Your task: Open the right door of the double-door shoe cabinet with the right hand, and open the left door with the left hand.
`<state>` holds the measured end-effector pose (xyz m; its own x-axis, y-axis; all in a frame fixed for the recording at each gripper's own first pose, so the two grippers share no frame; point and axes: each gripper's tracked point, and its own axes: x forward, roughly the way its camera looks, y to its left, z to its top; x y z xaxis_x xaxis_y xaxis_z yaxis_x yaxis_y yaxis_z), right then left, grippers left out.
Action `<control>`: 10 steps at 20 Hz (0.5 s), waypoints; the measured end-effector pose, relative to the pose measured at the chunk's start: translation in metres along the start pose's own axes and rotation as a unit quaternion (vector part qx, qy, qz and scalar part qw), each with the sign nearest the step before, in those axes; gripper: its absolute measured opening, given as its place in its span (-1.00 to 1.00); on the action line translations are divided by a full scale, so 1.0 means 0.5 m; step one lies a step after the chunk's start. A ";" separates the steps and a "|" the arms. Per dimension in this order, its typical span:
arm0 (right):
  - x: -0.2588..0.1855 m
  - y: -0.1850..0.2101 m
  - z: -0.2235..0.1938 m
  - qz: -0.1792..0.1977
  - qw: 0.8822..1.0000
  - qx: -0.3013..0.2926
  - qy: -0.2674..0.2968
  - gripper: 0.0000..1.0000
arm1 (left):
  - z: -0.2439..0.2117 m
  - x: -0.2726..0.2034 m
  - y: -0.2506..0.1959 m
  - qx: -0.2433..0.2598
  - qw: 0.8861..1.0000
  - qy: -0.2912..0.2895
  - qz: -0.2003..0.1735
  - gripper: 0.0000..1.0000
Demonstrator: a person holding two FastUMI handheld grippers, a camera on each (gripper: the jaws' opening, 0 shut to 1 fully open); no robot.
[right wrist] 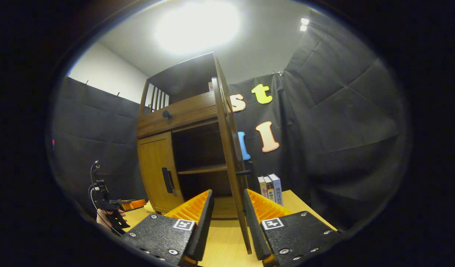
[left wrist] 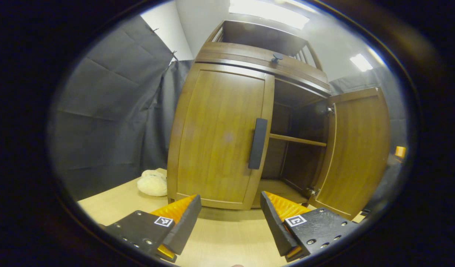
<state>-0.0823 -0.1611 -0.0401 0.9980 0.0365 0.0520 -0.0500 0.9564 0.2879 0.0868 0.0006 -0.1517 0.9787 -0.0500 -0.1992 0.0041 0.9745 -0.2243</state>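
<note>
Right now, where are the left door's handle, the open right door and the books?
left door's handle [left wrist: 258,143], left gripper view, mid-bar.
open right door [left wrist: 361,148], left gripper view, inner panel.
books [right wrist: 271,189], right gripper view, spines.

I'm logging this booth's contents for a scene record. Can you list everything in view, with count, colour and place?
Shoe cabinet: one, brown wood, on the table.
Left door: one, brown, closed, black handle.
Right door: one, brown, swung open; its edge stands between the right hand-held gripper's fingers.
Inner shelf: one, brown, inside the open side.
Knob: one, dark, on the band above the doors.
Table: one, light wood.
Soft lump: one, cream, left of the cabinet.
Books: three, upright, right of the cabinet.
Left hand-held gripper: orange and black, open, facing the left door.
Right hand-held gripper: orange and black.
</note>
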 end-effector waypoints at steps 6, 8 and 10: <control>0.043 0.109 -0.001 0.030 0.998 -0.058 -0.006 0.86 | 0.003 0.000 -0.001 0.016 1.000 -0.012 0.005 0.79; 0.066 0.135 -0.011 0.031 0.998 -0.062 -0.004 0.86 | 0.004 0.003 -0.002 0.016 1.000 -0.015 0.004 0.86; 0.089 0.151 -0.027 0.027 0.998 -0.063 0.002 0.86 | 0.006 0.004 -0.003 0.004 1.000 -0.017 0.001 0.85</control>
<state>-0.0410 -0.0833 -0.0289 0.9942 0.0890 0.0599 -0.0976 0.9820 0.1615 0.0894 -0.0002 -0.1487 0.9850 -0.0402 -0.1676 0.0032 0.9765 -0.2157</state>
